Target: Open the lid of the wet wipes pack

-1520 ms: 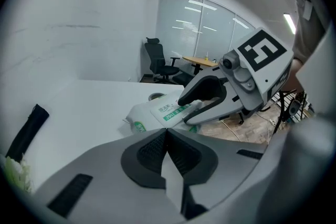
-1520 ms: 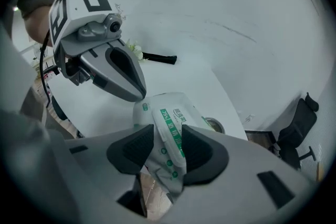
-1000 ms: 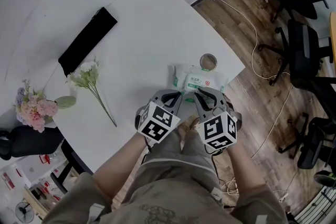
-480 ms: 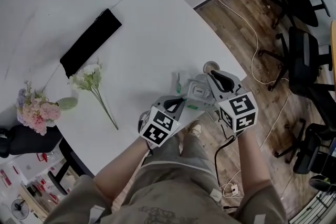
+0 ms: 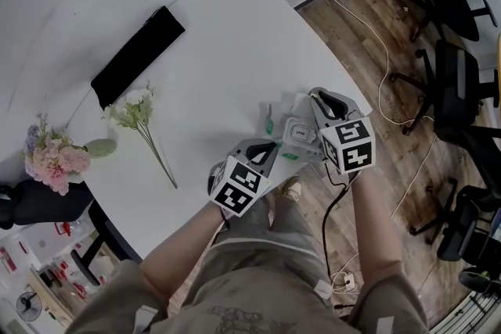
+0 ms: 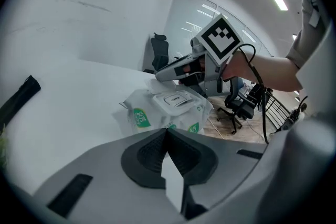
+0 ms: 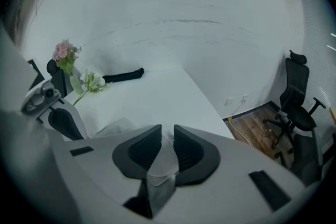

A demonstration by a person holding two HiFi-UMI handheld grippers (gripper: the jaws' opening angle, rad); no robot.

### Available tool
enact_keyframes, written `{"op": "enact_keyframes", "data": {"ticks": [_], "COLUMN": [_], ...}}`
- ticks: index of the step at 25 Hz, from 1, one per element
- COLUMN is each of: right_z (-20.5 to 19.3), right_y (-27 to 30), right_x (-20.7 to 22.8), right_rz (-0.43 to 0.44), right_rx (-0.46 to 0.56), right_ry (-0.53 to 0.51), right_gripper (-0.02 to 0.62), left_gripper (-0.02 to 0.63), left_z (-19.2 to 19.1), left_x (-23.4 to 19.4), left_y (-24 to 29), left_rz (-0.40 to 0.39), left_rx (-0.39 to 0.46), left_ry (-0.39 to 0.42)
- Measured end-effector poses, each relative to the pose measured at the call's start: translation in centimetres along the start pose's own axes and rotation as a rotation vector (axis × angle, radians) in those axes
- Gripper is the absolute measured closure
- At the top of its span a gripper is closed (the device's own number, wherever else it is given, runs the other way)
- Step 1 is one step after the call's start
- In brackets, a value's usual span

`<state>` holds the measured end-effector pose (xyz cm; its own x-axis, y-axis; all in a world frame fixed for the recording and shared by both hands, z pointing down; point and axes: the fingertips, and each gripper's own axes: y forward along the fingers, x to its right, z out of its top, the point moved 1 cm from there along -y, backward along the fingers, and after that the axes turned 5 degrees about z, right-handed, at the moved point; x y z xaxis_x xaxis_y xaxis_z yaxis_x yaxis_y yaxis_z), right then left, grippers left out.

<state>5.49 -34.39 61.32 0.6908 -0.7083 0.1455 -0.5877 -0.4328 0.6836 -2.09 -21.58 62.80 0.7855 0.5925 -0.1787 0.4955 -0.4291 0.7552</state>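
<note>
On the table point(image 5: 223, 43) — one wipes pack point(image 5: 296, 132), one black bar point(image 5: 137, 57), perhaps.

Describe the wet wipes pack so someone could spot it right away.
On the white table, at the corner nearest the wooden floor, lies a soft white pack with green labels. Unlike the flowers, it has a hard lid marked OPEN.

Left claw point(image 5: 270, 146) and right claw point(image 5: 315, 95): grey shells, black ribbed pads, black-and-white marker cubes point(image 5: 347, 145). Black cable point(image 5: 326, 203), khaki shorts point(image 5: 258, 278).
</note>
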Motion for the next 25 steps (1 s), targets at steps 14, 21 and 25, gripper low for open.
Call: {"op": "enact_keyframes", "data": {"ticks": [14,21,25], "right_z": [2.6,6.6,8.8], "right_y": [-5.6,-12.9,-17.0], "right_x": [-0.4,-2.4,-3.9], "right_rz": [-0.031,-0.015,-0.005], "right_rx": [0.099,0.235,0.312], "right_ry": [-0.01,0.001,0.002], "right_gripper": [0.538,0.546,0.548], "left_gripper": [0.589,0.589,0.589], "left_z": [1.0,5.6,8.7], "left_x": [-1.4,-1.8,-1.4], "left_y": [-2.9,-7.6,-10.6], "left_rz": [0.048,0.115,0.143], "left_rx": [0.068,0.178,0.25], "left_ry": [-0.138,-0.097,-0.055]}}
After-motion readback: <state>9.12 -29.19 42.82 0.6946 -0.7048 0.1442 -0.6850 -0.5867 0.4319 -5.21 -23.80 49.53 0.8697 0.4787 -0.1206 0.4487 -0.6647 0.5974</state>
